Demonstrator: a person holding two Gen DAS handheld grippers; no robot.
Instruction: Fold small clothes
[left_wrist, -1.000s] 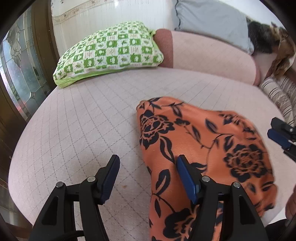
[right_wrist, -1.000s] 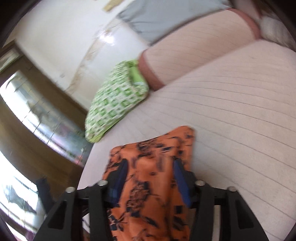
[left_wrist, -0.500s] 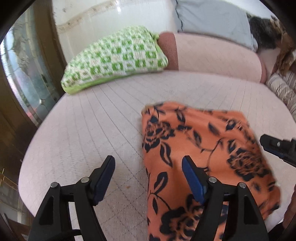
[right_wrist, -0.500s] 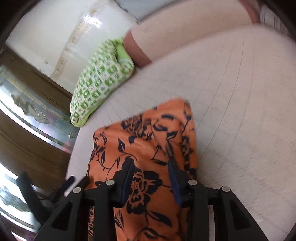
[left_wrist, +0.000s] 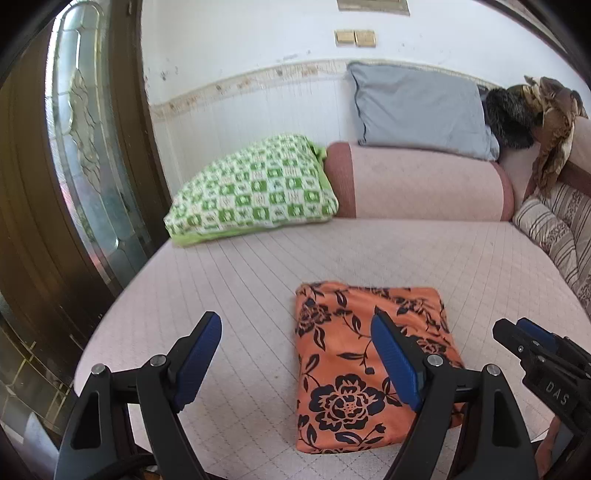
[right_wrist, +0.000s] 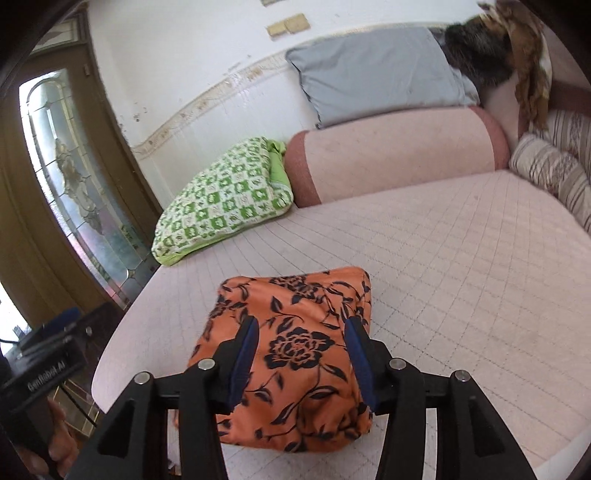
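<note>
Orange floral garment (left_wrist: 373, 363) lies folded, lower centre of frame, near the bed (left_wrist: 258, 280) front edge; left tool (left_wrist: 297, 363) wide open, right tool (right_wrist: 301, 360) part open, both empty; risk: a dragging finger could undo the fold.

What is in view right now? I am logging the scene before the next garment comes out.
Folded orange cloth with black flowers: one, near edge of bed.
Pink quilted bed cover: one, under the cloth.
Green-and-white checked pillow: one, far left on bed.
Pink bolster: one, far end of bed.
Grey pillow: one, behind bolster.
Striped beige cushions: right edge; count unclear.
Wooden glass-panelled door: one, left.
Left gripper: black, blue pads, open above bed.
Right gripper: same, open over cloth.
</note>
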